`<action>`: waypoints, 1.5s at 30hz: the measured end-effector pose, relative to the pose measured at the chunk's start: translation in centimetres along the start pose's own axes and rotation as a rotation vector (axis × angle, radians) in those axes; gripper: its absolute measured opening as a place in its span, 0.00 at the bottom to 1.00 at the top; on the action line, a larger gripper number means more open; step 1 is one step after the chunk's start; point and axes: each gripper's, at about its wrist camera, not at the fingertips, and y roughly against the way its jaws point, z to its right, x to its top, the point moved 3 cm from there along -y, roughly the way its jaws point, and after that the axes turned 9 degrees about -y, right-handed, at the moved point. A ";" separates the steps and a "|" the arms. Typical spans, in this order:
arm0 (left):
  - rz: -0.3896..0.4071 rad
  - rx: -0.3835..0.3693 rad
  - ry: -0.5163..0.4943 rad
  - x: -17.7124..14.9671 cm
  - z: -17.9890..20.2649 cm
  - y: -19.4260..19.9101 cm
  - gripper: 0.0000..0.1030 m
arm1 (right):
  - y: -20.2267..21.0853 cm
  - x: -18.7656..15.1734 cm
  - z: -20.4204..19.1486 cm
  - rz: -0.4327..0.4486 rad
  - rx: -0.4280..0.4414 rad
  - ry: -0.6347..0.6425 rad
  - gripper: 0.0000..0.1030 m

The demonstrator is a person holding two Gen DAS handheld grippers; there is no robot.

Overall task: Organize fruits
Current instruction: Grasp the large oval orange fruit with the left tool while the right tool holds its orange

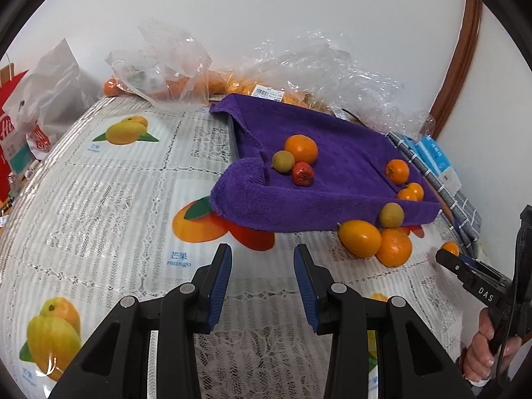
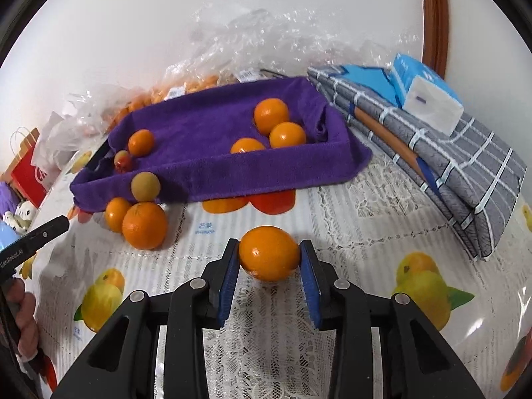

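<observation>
A tray draped in a purple towel (image 1: 335, 179) holds an orange (image 1: 301, 148), a greenish fruit (image 1: 283, 162), a small red fruit (image 1: 303, 173) and more small oranges (image 1: 397, 171) at its right end. On the table before the tray's near corner lie an oval orange fruit (image 1: 359, 238), a round orange (image 1: 394, 247) and a greenish fruit (image 1: 391, 215). My left gripper (image 1: 262, 249) hovers open over the tablecloth, nothing between its pads. My right gripper (image 2: 269, 245) is shut on an orange (image 2: 269, 256) just above the table, in front of the tray (image 2: 232, 173).
Clear plastic bags (image 1: 166, 66) with more oranges line the wall behind the tray. A folded grey checked cloth (image 2: 449, 166) with a tissue pack (image 2: 429, 99) lies right of the tray. A red paper bag (image 1: 13, 116) stands at the far left. A fruit-print lace cloth (image 1: 116, 199) covers the table.
</observation>
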 end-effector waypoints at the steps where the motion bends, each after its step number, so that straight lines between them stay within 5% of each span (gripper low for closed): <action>1: 0.000 -0.001 0.001 0.0 0.0 0.0 0.36 | 0.2 0.0 -0.1 0.009 0.005 0.006 0.35; 8: 0.014 -0.056 -0.014 0.0 0.7 0.3 0.34 | 0.7 0.3 1.0 0.030 0.036 -0.048 0.35; 14: -0.035 -0.200 0.054 0.7 4.2 -0.8 0.33 | 0.8 0.5 1.4 0.039 0.023 -0.070 0.35; 22: -0.074 -0.205 0.160 1.7 6.3 -3.9 0.35 | 0.8 0.5 1.7 0.040 0.019 -0.085 0.35; 37: -0.107 -0.183 0.216 2.1 5.8 -5.2 0.34 | 0.7 0.5 2.0 0.039 0.020 -0.099 0.35; 45: -0.118 -0.009 0.025 0.7 4.6 -1.8 0.34 | 0.8 0.4 1.9 0.039 0.020 -0.092 0.35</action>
